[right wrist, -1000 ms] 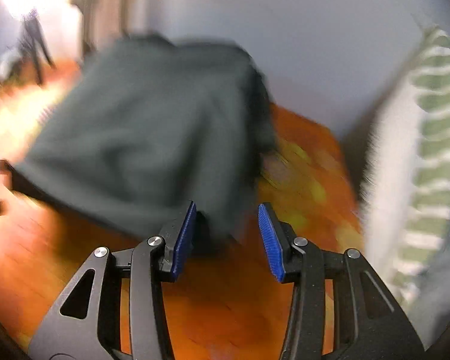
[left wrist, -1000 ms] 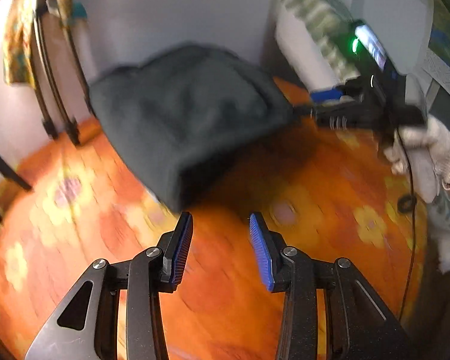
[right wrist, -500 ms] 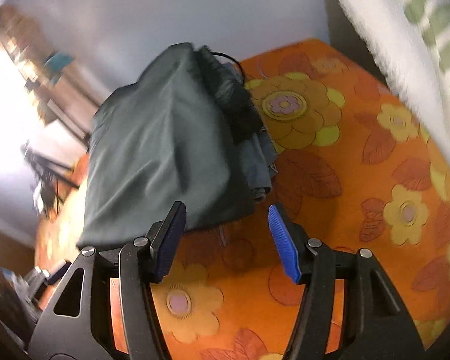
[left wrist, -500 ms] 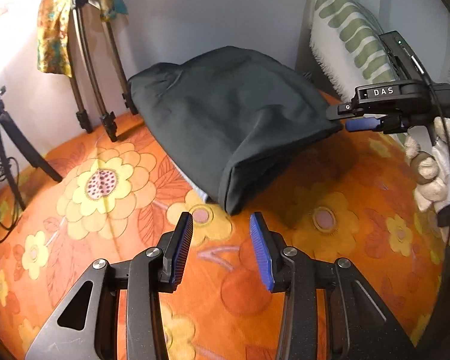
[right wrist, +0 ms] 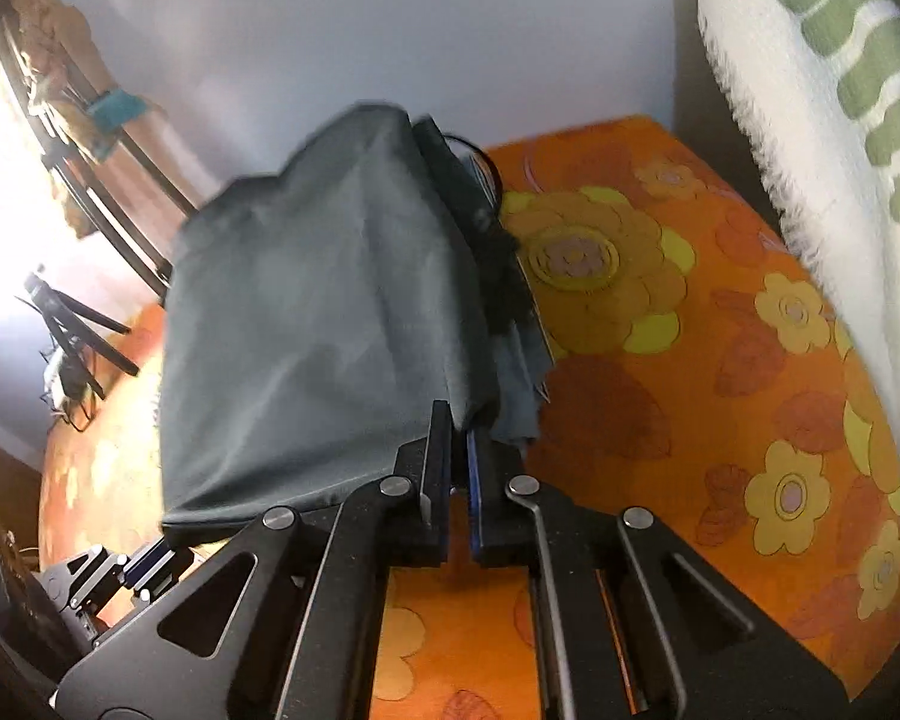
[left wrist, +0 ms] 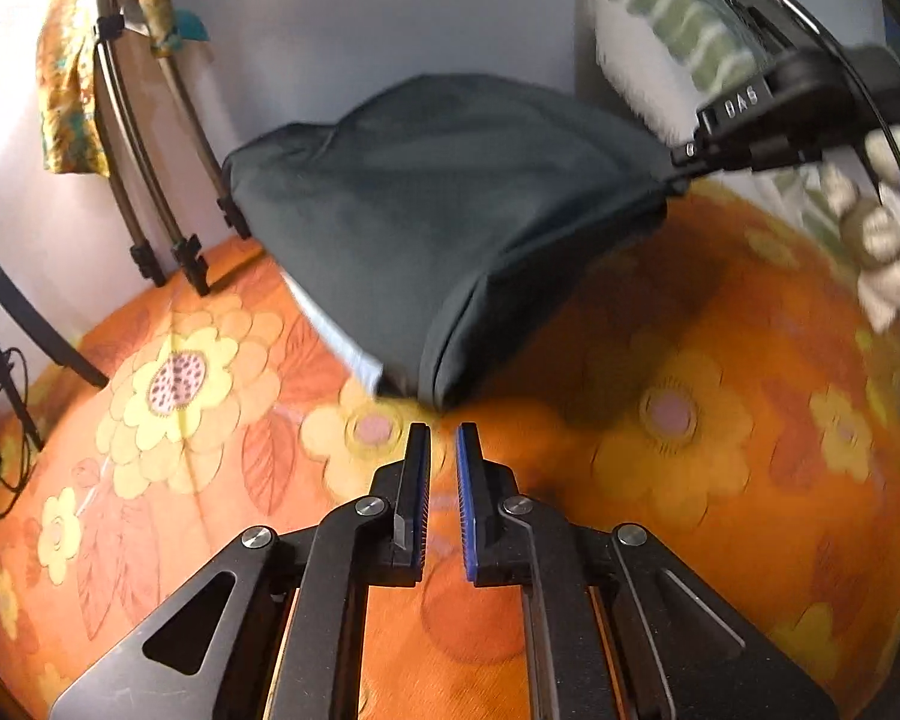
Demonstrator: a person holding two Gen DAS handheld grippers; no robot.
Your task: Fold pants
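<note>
Dark grey folded pants lie on an orange flowered cover, on top of bluish folded clothes. My right gripper is shut on the pants' near right corner. In the left wrist view that gripper holds the corner raised, with a gloved hand behind it. My left gripper is shut just short of the pants' near left corner, and only orange cover shows in the slit between its pads. The right wrist view shows it low at the left, under the pants' edge.
A white and green striped pillow stands along the right side. A wooden stand with a yellow cloth and a black tripod stand at the left by the wall. Orange cover stretches toward me.
Both grippers' jaws have gone from open to shut. The right one rolled and took hold of the pants' right corner. The left one sank toward the near left corner.
</note>
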